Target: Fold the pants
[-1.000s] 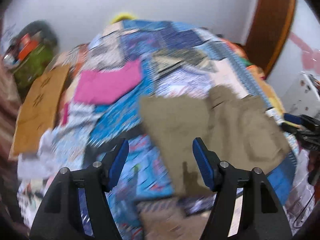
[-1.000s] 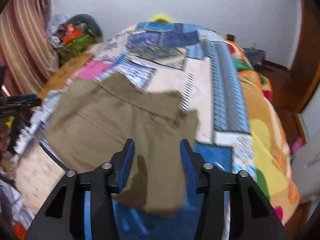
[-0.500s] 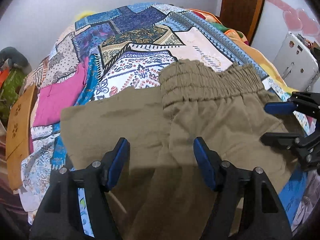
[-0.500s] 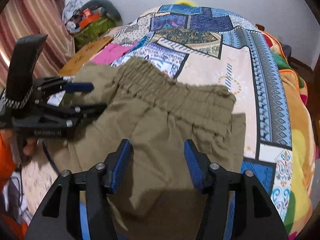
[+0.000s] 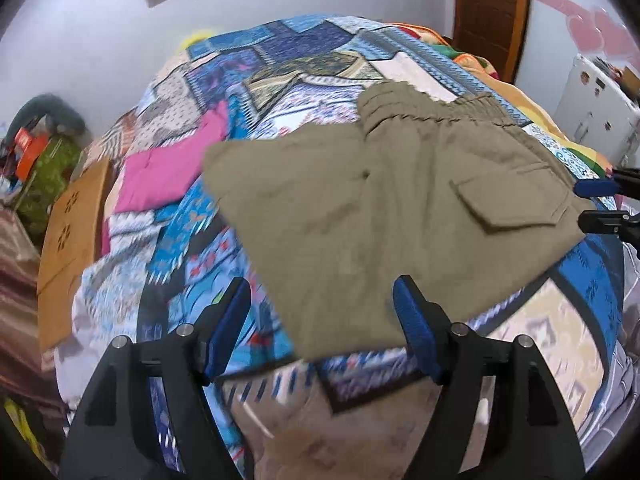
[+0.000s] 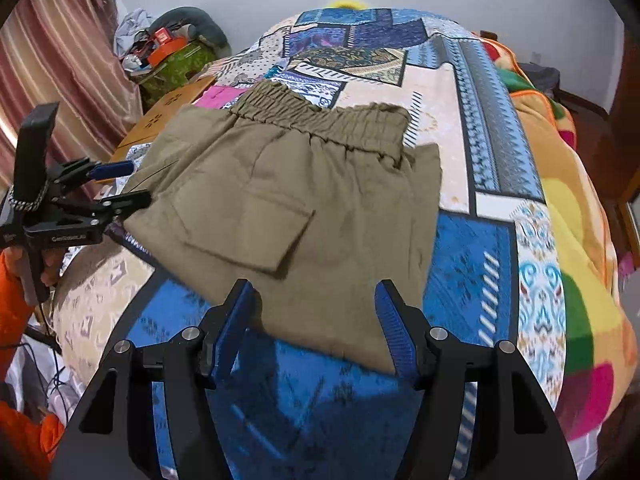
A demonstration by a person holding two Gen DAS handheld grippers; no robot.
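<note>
The olive pants lie folded into a compact stack on the patchwork bedspread, their elastic waistband toward twelve o'clock in the right wrist view and a flapped cargo pocket facing up. In that view the stack fills the middle, with its nearest edge just ahead of the right gripper, whose blue-padded fingers stand well apart, holding nothing and hovering over the blue patch of the bedspread. The left gripper shows at nine o'clock there, its fingers parted and their tips right at the stack's left edge; whether they touch the cloth I cannot tell. From the left wrist view the left gripper is likewise spread and empty, the pants' near corner lying between and beyond its fingers, and the right gripper's tips appear at three o'clock beside the pocket. A pink garment rests on the bed at ten o'clock, next to a cardboard piece at nine o'clock.
</note>
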